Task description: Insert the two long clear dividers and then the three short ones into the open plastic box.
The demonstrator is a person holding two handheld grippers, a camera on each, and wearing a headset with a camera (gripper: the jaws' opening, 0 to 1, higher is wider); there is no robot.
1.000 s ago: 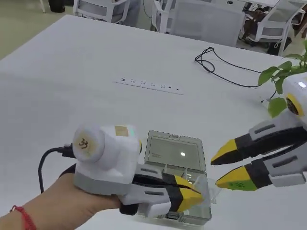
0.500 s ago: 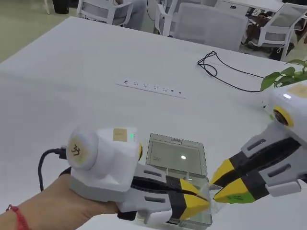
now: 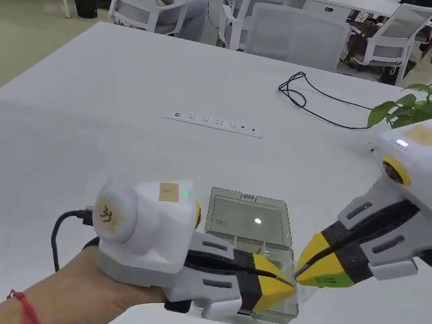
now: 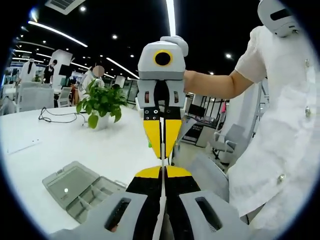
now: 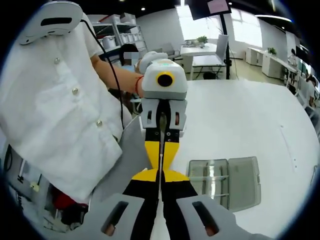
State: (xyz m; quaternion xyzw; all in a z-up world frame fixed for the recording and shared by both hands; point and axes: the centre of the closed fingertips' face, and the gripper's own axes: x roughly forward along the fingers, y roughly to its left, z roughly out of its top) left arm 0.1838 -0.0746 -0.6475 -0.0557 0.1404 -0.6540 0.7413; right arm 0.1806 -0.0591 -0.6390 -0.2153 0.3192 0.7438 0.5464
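Observation:
The open clear plastic box (image 3: 247,217) lies on the white table, lid laid flat behind its tray. My left gripper (image 3: 287,287) comes in from the lower left and my right gripper (image 3: 302,270) from the right; their yellow tips meet just above the tray's near right corner. A thin clear divider (image 3: 294,268) is pinched between both. In the left gripper view my own jaws (image 4: 162,171) are shut on the divider's edge, tip to tip with the right gripper (image 4: 162,150), and the box (image 4: 80,186) sits lower left. The right gripper view mirrors this: own tips (image 5: 160,174), left gripper (image 5: 160,150), box (image 5: 225,182).
A white power strip (image 3: 214,123) lies mid-table. A black cable (image 3: 304,94) loops at the back right beside a green potted plant (image 3: 405,111). Chairs (image 3: 290,30) stand beyond the far edge. The person's white shirt (image 4: 280,125) is close behind the grippers.
The right gripper, open a second ago, has moved left to the left gripper's tips and shut on the clear divider. The left gripper has kept its hold above the box.

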